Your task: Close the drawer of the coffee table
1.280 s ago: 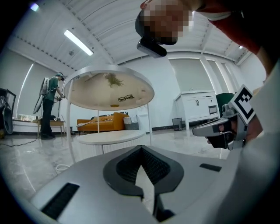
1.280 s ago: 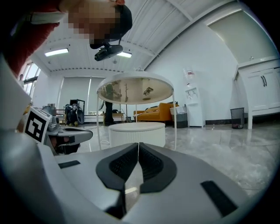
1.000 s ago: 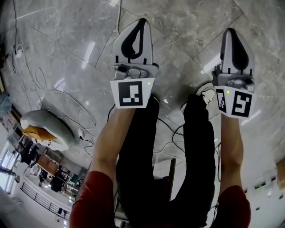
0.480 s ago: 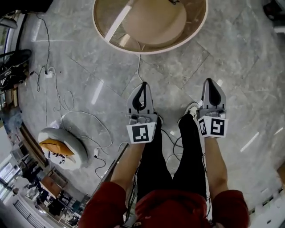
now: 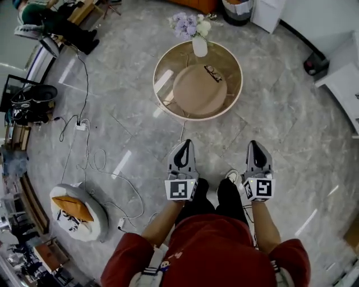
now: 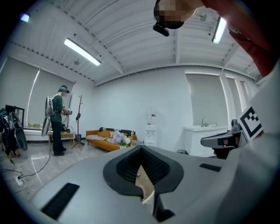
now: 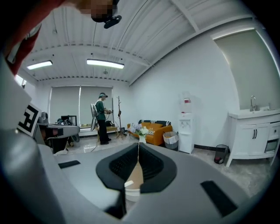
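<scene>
The round coffee table [image 5: 168, 98], with a glass ring round a tan centre, stands on the grey floor ahead of me. A vase of pale flowers [image 5: 199, 45] and a small dark item [image 5: 213, 70] rest on it. No drawer can be made out from here. My left gripper [image 5: 183, 143] and right gripper [image 5: 253, 144] are held side by side short of the table, apart from it, both pointing at it. Both are shut with nothing in them. In the left gripper view the jaws [image 6: 141, 148] meet at their tips; the right gripper view shows the same [image 7: 138, 144].
Cables and a power strip [image 5: 80, 126] trail over the floor at the left, near a round white cushion [image 5: 76, 210]. White cabinets [image 5: 345, 73] line the right wall. An orange sofa [image 6: 103, 135], a bin [image 5: 238, 8] and a standing person [image 6: 57, 118] are at the far side.
The view has risen well above the floor and both grippers have come up with it, still shut. The table, cut off at the top edge before, now shows whole.
</scene>
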`<state>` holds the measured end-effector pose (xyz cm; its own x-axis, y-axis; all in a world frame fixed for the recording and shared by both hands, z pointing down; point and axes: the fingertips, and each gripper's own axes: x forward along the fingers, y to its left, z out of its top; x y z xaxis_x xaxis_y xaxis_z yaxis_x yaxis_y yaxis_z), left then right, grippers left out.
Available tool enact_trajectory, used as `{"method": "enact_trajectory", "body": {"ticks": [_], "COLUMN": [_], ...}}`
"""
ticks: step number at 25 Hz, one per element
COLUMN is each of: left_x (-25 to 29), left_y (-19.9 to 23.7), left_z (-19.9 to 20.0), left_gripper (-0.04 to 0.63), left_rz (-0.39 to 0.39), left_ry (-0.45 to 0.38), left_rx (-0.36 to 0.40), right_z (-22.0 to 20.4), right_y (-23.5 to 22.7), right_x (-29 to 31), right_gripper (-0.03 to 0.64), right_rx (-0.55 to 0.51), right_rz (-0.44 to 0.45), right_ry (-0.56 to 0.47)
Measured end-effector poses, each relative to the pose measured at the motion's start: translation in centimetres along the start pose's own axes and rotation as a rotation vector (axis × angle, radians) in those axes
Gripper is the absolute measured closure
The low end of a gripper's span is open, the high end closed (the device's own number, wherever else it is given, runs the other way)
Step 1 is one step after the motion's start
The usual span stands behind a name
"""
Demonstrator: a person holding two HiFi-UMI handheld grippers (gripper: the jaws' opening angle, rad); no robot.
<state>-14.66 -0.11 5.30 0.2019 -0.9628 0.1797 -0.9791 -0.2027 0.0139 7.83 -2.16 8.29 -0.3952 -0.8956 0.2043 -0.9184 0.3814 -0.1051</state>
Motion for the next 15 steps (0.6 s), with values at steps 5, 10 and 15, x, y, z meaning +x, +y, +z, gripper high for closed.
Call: {"method": "enact_trajectory", "body": {"ticks": [5,10,15], "left_x": [-0.7,-2.3,-4.0], "left_y": [1.4,2.4,3.0], "left_z": [9.6,15.5,19.8], "left_gripper": [0.583,0.583,0.583], "left_rz": [-0.009,-0.029,0.002], "left_ry": [-0.12,-0.178,-0.249], "left_rx": [-0.04,0.058,0.111], "right_z": [9.3,17.3,22.2], "right_y": [0.4,1.6,2.4], "right_x": [-0.9,-1.6,-3.0], "right_gripper": [0.592,0.592,0.592], "right_rx": [0.006,-0.028,-0.089], "right_rz": [-0.027,-0.021,-0.02], "right_ry": [-0.113,-0.221,-0.317]}}
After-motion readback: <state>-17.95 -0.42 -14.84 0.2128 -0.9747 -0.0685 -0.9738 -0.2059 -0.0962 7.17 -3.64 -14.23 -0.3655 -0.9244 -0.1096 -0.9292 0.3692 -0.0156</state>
